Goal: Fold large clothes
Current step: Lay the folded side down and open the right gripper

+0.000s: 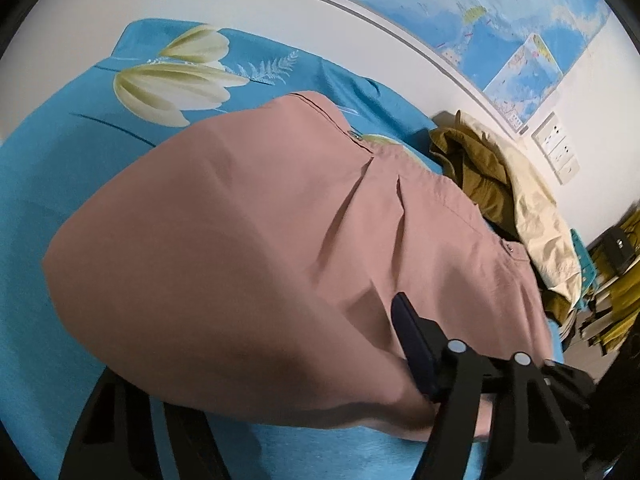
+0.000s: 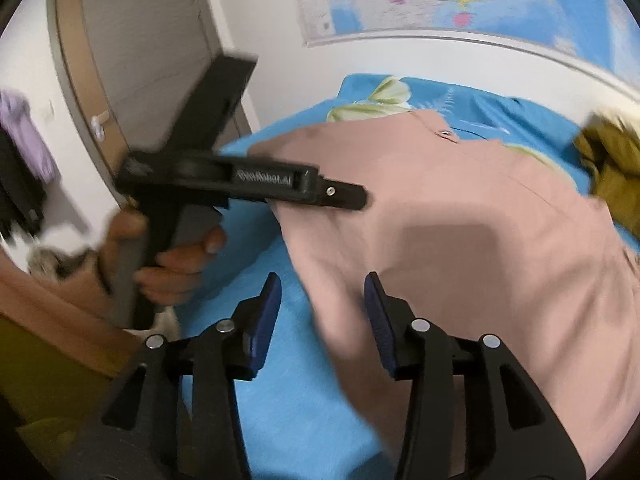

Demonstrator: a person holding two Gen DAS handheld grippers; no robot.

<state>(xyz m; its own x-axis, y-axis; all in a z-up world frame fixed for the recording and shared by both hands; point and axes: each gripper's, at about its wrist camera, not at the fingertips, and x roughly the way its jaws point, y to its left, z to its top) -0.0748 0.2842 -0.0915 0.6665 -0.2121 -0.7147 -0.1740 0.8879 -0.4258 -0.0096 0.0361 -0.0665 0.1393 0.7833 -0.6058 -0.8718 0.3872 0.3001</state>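
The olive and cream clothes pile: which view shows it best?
Left wrist view: the olive and cream clothes pile shows sharply beside the pink garment. The right wrist view shows only a blurred olive corner at its edge.

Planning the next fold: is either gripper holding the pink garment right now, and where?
Right gripper: nothing; its jaws stand open at the pink garment's near edge. Left gripper: the cloth hides one finger, so cannot tell.

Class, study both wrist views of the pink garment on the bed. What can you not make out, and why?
- Left wrist view: the left gripper's far finger, covered by the pink garment.
- Right wrist view: the olive clothes, blurred and cut by the edge.
- Both views: the map's lettering, too small.
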